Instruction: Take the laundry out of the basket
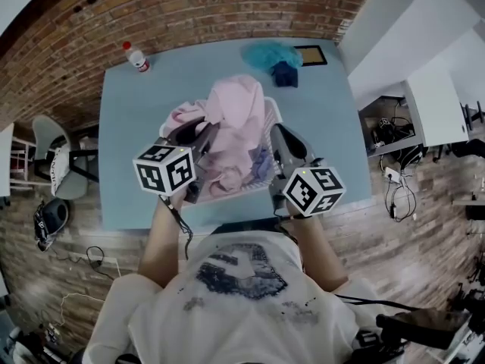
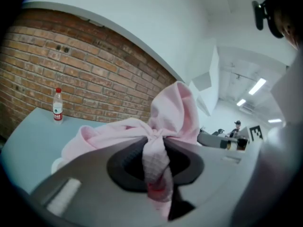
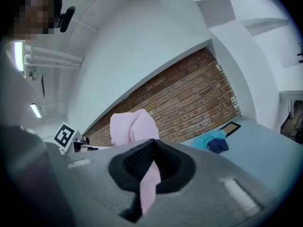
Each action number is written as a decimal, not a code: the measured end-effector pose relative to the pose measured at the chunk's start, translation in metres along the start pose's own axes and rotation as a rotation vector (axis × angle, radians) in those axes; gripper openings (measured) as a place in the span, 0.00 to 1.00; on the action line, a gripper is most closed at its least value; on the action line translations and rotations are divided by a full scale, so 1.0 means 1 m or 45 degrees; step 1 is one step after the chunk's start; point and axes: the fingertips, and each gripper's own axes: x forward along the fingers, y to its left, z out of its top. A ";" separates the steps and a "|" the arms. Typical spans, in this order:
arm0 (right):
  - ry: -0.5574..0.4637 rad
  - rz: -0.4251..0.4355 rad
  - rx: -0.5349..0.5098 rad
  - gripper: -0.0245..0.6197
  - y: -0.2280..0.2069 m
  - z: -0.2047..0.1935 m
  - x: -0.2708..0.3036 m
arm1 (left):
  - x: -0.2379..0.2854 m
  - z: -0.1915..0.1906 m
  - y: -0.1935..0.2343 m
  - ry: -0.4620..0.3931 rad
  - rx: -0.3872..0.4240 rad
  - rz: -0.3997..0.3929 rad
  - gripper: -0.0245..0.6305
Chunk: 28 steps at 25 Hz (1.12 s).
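A pink garment (image 1: 235,120) rises in a bunch out of the white laundry basket (image 1: 270,118) in the middle of the light blue table (image 1: 129,150). My left gripper (image 1: 203,138) is shut on a twisted fold of this pink garment (image 2: 163,122) at the basket's left side. My right gripper (image 1: 280,138) is shut on another strip of the same pink garment (image 3: 148,181) at the basket's right side. More pale pink and lilac laundry (image 1: 242,174) lies underneath in the basket.
A plastic water bottle (image 1: 136,57) with a red cap stands at the table's far left corner. A teal cloth (image 1: 271,54) and a navy cloth (image 1: 286,74) lie at the far right, beside a dark flat frame (image 1: 311,54). A brick wall runs behind the table.
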 end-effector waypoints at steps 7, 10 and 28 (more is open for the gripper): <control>-0.060 0.057 -0.043 0.03 0.039 0.013 -0.001 | -0.051 0.049 0.001 -0.153 0.076 0.044 0.15; -0.075 0.097 -0.074 0.03 0.059 0.021 0.004 | -0.074 0.066 0.008 -0.210 0.094 0.082 0.15; -0.011 0.446 -0.188 0.04 0.194 0.008 0.061 | -0.215 0.083 0.076 -0.433 0.053 0.385 0.15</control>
